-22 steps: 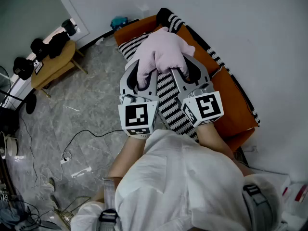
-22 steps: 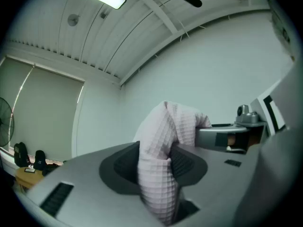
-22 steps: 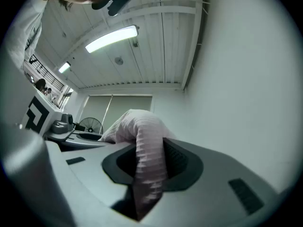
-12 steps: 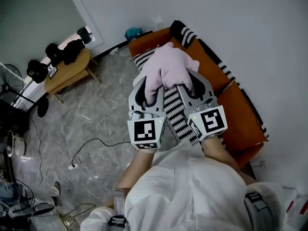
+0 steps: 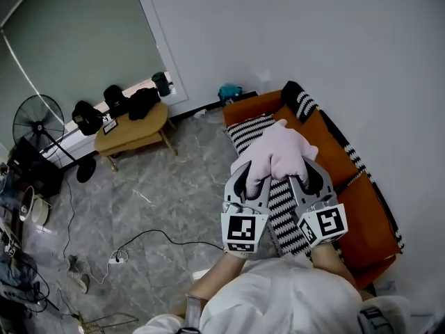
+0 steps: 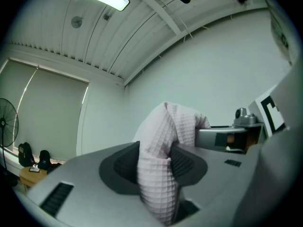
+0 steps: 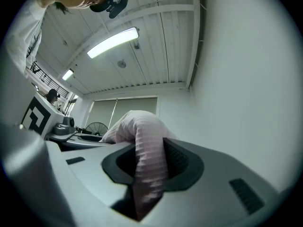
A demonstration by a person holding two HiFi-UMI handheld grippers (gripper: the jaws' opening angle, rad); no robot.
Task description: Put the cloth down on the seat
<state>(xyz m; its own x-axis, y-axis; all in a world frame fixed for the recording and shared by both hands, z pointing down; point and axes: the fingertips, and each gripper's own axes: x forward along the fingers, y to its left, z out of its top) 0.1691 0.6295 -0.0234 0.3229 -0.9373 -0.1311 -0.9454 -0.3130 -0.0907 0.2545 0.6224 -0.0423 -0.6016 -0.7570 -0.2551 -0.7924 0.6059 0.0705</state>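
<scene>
Your left claw (image 5: 254,179) and right claw (image 5: 306,178) each pinch the pink waffle cloth (image 5: 278,152), bunched over the striped sofa seat (image 5: 284,211). It looks light and limp, so those gathered folds suit.

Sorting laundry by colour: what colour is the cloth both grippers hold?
The cloth is pale pink with a waffle texture, clearest in the left gripper view.

Left gripper (image 5: 252,176), right gripper (image 5: 306,174): smooth grey shells, black ribbed pads (image 6: 122,167) inside jaws. Small dark grooved slot (image 6: 57,197) on shell, outward from pad. Left cube (image 5: 243,232), right cube (image 5: 325,225) behind jaws: white faces, black square markers. Behind cubes, white shirt (image 5: 285,301).
</scene>
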